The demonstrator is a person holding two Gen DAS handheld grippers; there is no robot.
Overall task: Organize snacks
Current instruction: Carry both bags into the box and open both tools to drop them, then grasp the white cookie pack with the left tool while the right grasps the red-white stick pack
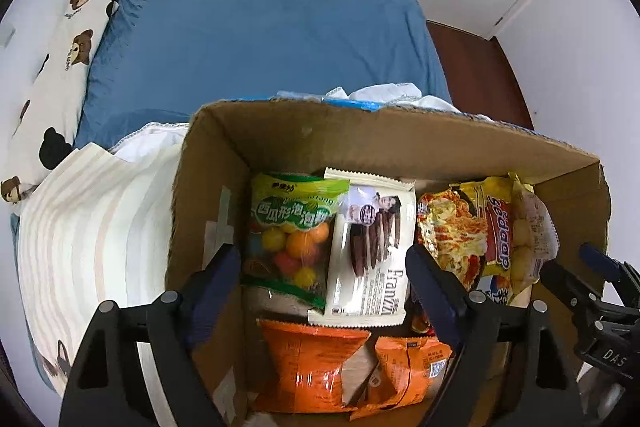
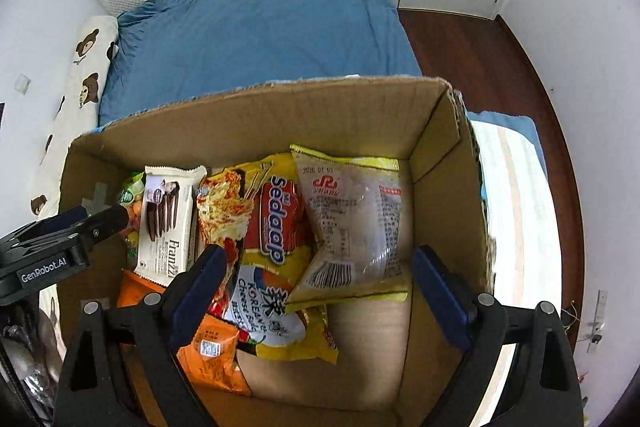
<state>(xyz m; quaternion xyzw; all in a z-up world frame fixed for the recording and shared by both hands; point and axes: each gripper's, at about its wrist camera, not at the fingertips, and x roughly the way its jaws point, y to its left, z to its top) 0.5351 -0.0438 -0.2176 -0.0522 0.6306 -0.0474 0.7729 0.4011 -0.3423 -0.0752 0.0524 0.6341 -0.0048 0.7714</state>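
- My left gripper [image 1: 324,267] hangs over the cardboard box [image 1: 400,143], fingers [image 1: 218,267] spread apart and empty; beneath lie the white Franzzi wafer pack [image 1: 370,247] and a green gumball bag [image 1: 290,231] printed in Chinese.
- My right gripper [image 2: 320,267] also has its fingers wide apart, gripping nothing, above the yellow Sedaap noodle packet [image 2: 276,227], "Korean Cheese" readable, and a clear bun bag [image 2: 352,223] dated 2026 01 03.
- Orange snack bags [image 1: 316,359] sit nearest, partly cut off; their print is illegible.
- Bare box floor [image 2: 360,347] remains open at the right.
- Beyond the box's far wall spreads the blue bed [image 1: 260,39], with a bear-print pillow [image 1: 56,95] along its left edge.
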